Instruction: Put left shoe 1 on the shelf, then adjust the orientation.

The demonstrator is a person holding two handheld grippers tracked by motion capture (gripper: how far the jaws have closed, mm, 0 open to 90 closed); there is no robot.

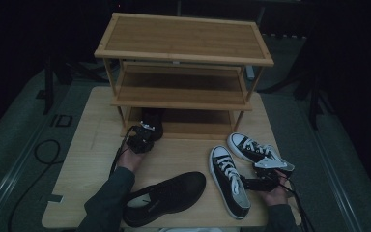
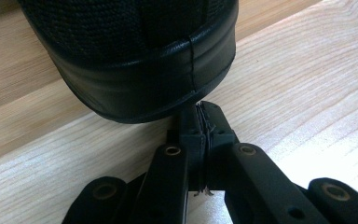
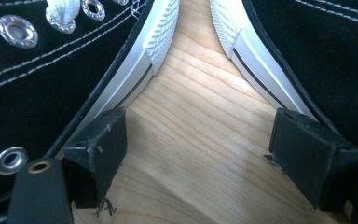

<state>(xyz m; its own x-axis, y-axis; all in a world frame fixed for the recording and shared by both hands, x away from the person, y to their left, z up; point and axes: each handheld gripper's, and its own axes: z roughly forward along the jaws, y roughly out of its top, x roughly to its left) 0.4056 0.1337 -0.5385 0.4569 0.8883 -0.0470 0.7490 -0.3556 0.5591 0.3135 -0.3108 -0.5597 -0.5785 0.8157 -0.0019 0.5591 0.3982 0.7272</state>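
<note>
Shoe rack (image 1: 183, 53) at table's (image 1: 87, 159) back, one shoe (image 1: 153, 123) on its bottom shelf, slip-on shoe (image 1: 166, 195) front-left, two sneakers (image 1: 229, 181) front-right

Dark recording studio; stand legs (image 1: 314, 92), floor cables (image 1: 43, 150) round table (image 1: 92, 145).

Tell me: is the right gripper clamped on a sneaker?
No. The right gripper stands open, jaws wide apart over bare table between the two black-and-white sneakers.

You can read just one marking: "ID" in dark letters on the grey floor mat (image 1: 60, 120), left of the table (image 1: 92, 159). Shoes and rack carry no legible txt, brands or nos. at this res.
</note>
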